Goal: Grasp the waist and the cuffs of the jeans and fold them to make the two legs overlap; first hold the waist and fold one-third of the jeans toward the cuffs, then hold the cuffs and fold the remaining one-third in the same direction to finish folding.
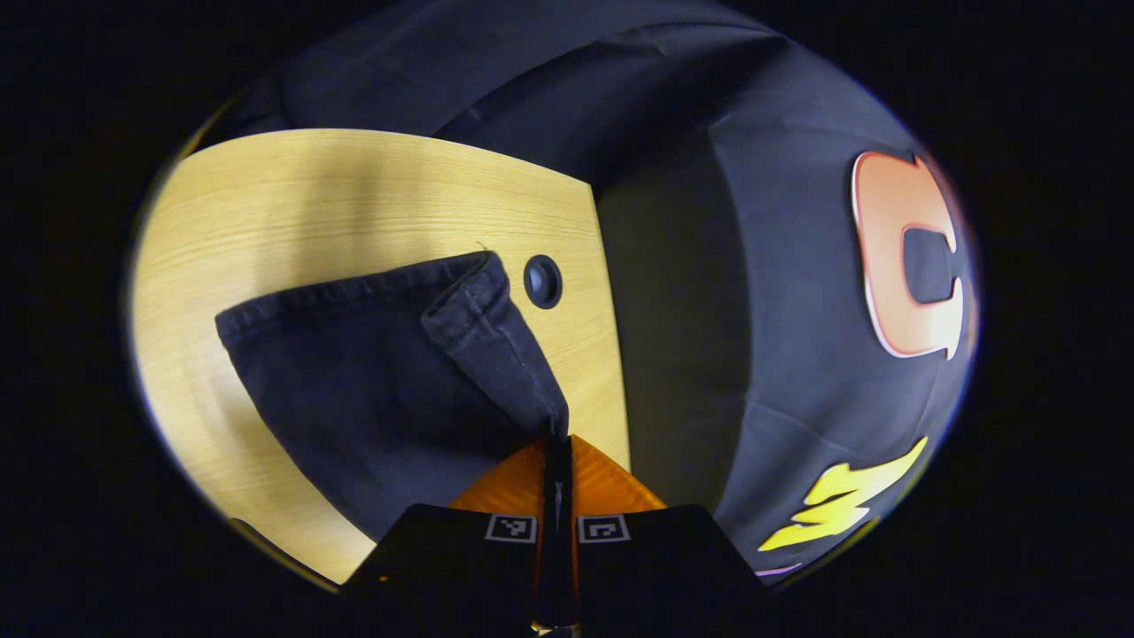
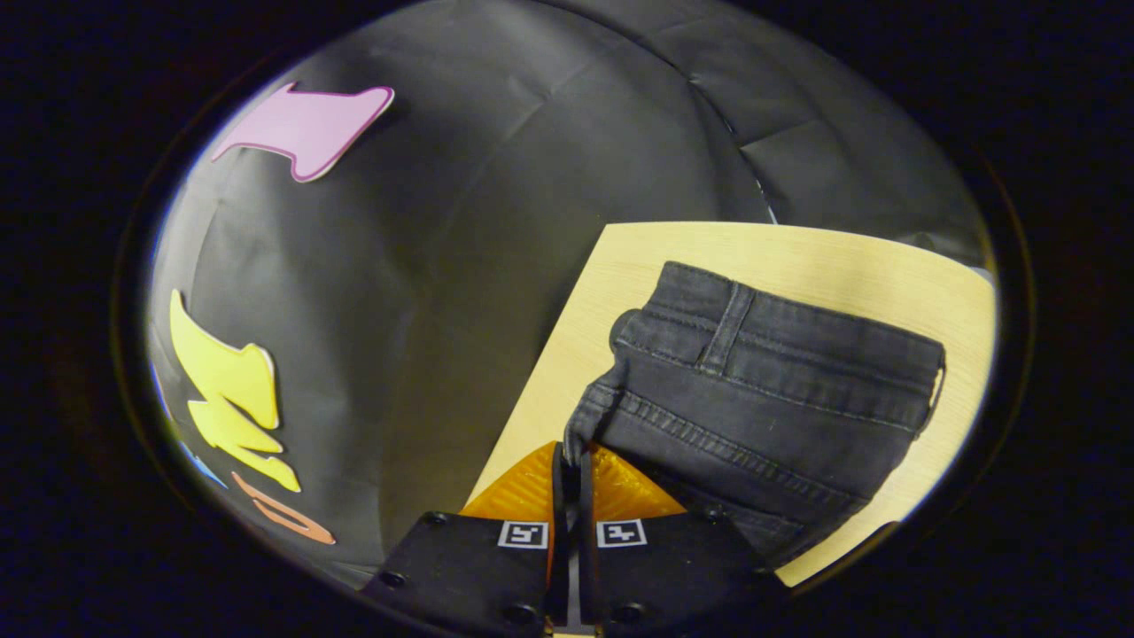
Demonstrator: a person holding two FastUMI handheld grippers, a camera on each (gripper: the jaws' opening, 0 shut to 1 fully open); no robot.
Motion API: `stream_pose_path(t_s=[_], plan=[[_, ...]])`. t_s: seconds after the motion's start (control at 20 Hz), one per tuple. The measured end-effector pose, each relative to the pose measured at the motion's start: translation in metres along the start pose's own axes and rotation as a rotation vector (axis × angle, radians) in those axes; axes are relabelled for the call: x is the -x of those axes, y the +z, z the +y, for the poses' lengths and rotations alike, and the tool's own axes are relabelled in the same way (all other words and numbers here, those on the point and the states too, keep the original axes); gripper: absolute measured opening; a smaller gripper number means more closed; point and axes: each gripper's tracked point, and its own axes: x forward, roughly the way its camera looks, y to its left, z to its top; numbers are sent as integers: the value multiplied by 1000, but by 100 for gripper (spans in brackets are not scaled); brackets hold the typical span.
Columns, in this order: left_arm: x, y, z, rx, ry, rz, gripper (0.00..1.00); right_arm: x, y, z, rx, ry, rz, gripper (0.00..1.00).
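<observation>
Dark grey jeans lie on a light wooden table. In the left gripper view the cuffs (image 1: 390, 354) spread out to the left, and my left gripper (image 1: 558, 436) is shut on the cuff's near corner, its orange fingers (image 1: 598, 483) pressed together on the hem. In the right gripper view the waistband with a belt loop (image 2: 762, 354) lies ahead and to the right. My right gripper (image 2: 573, 461) is shut on the waistband's corner, which is pulled up into a point between the orange fingers (image 2: 620, 492).
The wooden table (image 1: 354, 195) has a round black grommet hole (image 1: 543, 281) beside the cuff. The table's edge (image 2: 567, 319) runs close to both gripped corners, with black cloth wall beyond it.
</observation>
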Motion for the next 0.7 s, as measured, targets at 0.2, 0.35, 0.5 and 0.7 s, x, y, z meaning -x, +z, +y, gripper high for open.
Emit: stream_pose_path(t_s=[0.2,0.35,0.5,0.7], plan=[[-32,2,18,-30,48,-10,3,-22,-3,-15,-12,-24,-8,6],[-45,1,25,-31,55,-19,3,-36,-6,-23,6,-34,-7,6],[-49,-3,29,-65,53,-31,3,-43,-7,-29,4,-46,-9,6],[-43,-3,35,-130,75,-59,5,-41,-9,-27,39,-29,-28,6]])
